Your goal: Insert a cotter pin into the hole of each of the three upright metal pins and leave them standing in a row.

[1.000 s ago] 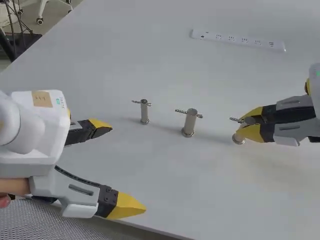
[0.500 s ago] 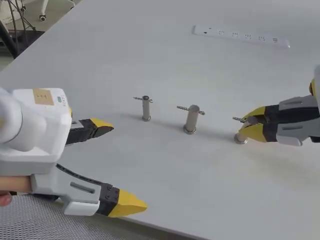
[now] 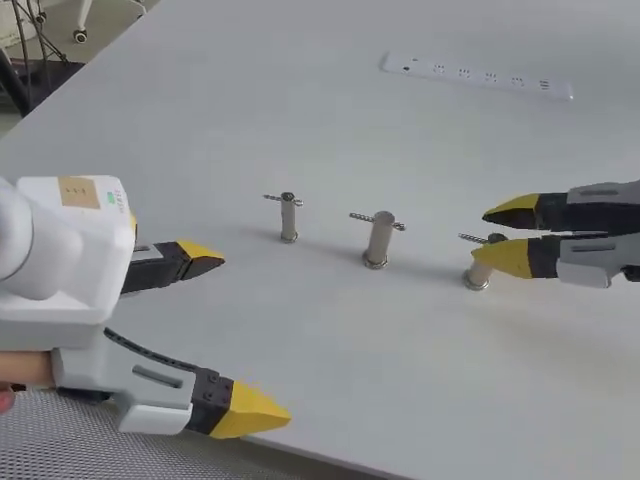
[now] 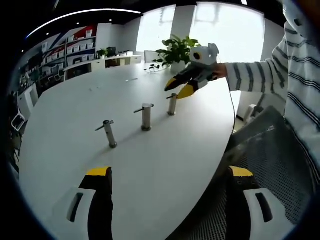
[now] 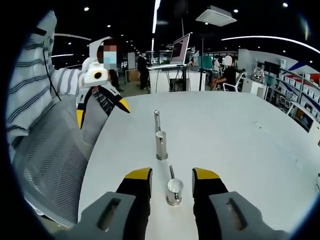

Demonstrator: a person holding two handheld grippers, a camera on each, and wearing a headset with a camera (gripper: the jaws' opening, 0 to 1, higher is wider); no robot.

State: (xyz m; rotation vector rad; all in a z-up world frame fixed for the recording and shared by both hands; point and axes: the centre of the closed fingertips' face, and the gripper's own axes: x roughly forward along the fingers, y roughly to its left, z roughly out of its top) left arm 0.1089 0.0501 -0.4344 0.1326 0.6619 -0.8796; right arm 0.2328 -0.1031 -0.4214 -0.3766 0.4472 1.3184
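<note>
Three upright metal pins stand in a row on the white table (image 3: 330,130): left pin (image 3: 288,218), middle pin (image 3: 378,240), right pin (image 3: 482,266). A thin cotter pin crosses the head of each. My right gripper (image 3: 500,235) is open, and its yellow tips straddle the right pin (image 5: 174,189) without touching it. My left gripper (image 3: 240,335) is open and holds nothing near the table's front edge, well short of the left pin (image 4: 108,134). The row runs away from it in the left gripper view, with the middle pin (image 4: 146,116) behind.
A white power strip (image 3: 475,78) lies at the far side of the table. A mesh chair seat (image 3: 60,440) sits below the front edge at lower left. A striped sleeve (image 4: 265,75) reaches in behind the right gripper (image 4: 187,82).
My right gripper was shut at the head of the right pin. It has opened and let go. The pin stays upright with its cotter pin in. The left gripper has held still.
</note>
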